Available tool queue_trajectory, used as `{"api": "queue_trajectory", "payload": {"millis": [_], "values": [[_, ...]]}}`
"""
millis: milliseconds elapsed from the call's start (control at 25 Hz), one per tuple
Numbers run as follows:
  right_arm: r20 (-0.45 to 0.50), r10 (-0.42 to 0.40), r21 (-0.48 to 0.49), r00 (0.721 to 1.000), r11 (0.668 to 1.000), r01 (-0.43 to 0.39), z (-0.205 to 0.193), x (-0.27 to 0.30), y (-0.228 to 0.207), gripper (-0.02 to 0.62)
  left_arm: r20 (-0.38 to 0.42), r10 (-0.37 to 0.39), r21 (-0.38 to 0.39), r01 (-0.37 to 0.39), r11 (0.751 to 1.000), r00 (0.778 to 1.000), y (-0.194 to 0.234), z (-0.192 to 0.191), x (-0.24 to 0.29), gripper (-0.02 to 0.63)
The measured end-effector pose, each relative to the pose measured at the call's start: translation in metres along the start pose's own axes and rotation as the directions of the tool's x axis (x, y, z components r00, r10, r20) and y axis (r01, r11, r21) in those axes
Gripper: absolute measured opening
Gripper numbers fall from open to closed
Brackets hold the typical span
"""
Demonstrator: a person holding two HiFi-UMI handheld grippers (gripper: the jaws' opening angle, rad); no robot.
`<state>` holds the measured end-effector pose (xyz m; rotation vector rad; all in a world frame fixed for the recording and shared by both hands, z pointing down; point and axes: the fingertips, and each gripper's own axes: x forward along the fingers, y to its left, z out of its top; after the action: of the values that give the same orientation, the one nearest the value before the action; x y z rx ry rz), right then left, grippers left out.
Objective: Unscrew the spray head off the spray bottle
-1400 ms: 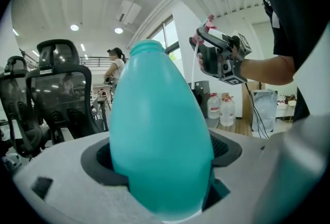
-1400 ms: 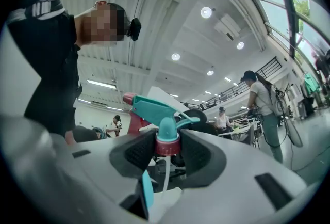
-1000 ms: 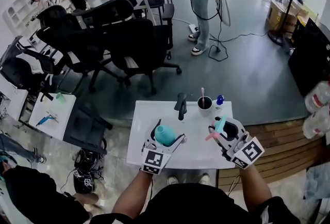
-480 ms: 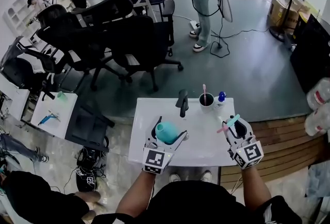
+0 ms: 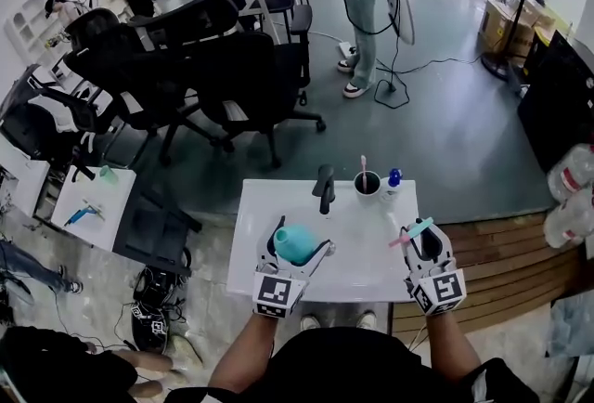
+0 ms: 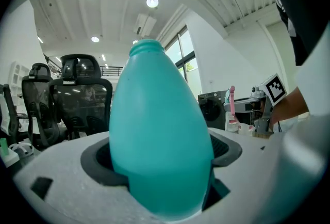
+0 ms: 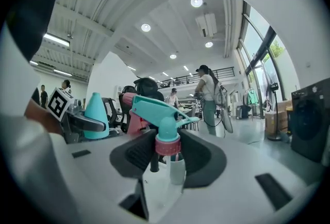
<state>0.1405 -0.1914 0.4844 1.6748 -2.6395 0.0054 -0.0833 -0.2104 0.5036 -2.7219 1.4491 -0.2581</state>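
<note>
Left hand-held gripper (image 5: 302,241) clamped on teal plastic spray bottle (image 6: 160,125), headless, neck open, lower centre of head view over white table (image 5: 357,234). Right hand-held gripper (image 5: 422,239) gripping detached teal-and-pink spray head (image 7: 162,114), apart from bottle, near table's right edge.

- The white table (image 5: 357,254) lies bare between the left claw (image 5: 302,239), filled by the teal bottle (image 5: 290,245), and the right claw (image 5: 422,236), filled by the spray head (image 5: 411,232). The two claws stand well apart.
- Along the table's far edge stand a black upright object (image 5: 324,188), a dark cup (image 5: 368,185) with a pink stick (image 5: 363,167), and a small blue-capped bottle (image 5: 393,178). They close that side from the middle to the right corner.
- The table's far left corner is bare.
- Beyond the table, black office chairs (image 5: 232,67) crowd the floor.
</note>
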Motion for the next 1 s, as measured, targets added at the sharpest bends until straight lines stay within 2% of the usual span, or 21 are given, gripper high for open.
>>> {"api": "queue_trajectory", "payload": {"millis": [360,1000], "values": [[-0.003,-0.040,-0.029,0.999,0.999,0.040,0.000,-0.003,-0.001,0.150,-0.005,-0.010,0.011,0.010,1.000,1.000,-0.003,-0.002,-0.003,0.460],[0.026,-0.012,-0.028,1.000,1.000,0.013,0.010,-0.003,0.012,0.150,-0.008,-0.018,0.030,0.018,0.999,1.000,-0.011,0.001,-0.007,0.460]]}}
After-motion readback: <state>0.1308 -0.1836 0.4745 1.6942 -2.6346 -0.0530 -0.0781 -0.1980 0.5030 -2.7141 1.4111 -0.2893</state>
